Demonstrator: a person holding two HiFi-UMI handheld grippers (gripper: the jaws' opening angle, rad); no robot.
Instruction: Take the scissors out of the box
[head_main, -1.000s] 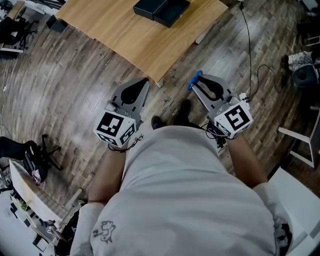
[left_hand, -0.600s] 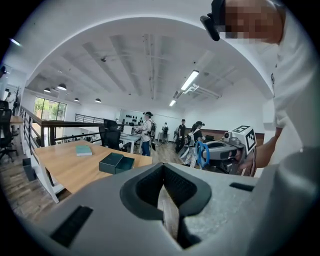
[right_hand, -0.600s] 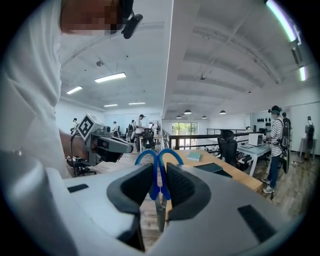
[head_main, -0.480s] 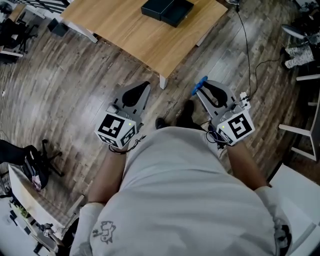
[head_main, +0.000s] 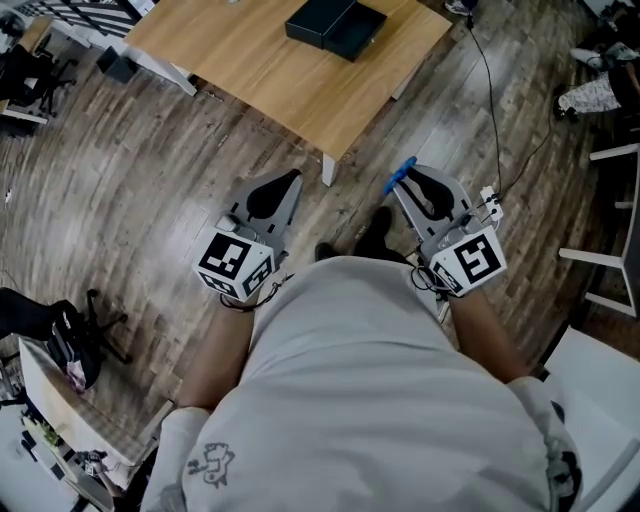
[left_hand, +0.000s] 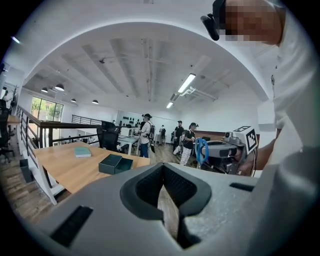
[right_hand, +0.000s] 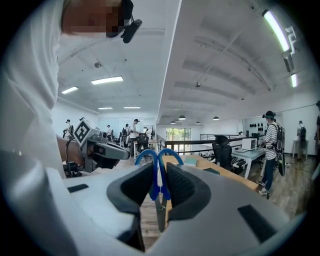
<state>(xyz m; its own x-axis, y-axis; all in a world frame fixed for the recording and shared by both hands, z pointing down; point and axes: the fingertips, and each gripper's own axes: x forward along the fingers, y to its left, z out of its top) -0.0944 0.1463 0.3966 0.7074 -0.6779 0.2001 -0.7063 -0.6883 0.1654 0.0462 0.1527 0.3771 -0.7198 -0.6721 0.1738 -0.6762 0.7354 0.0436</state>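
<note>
Nearest the head camera are the person's pale grey shirt and bare forearms, each hand holding a grey two-jaw gripper that carries a white cube with black square markers. The left gripper has its jaws drawn together to a point with nothing between them; only a thin sliver of floor shows through the seam in the left gripper view. The right gripper is clamped on the blue-handled metal scissors, whose handle loops stand up above the jaws while the steel blades point down between the pads. Both grippers are held over the grey-brown wooden plank floor, with the person's dark shoes between them. Beyond the jaws stands the light wooden table with white legs. On its far part lies the dark rectangular box, open, its two halves side by side, well apart from the scissors.
</note>
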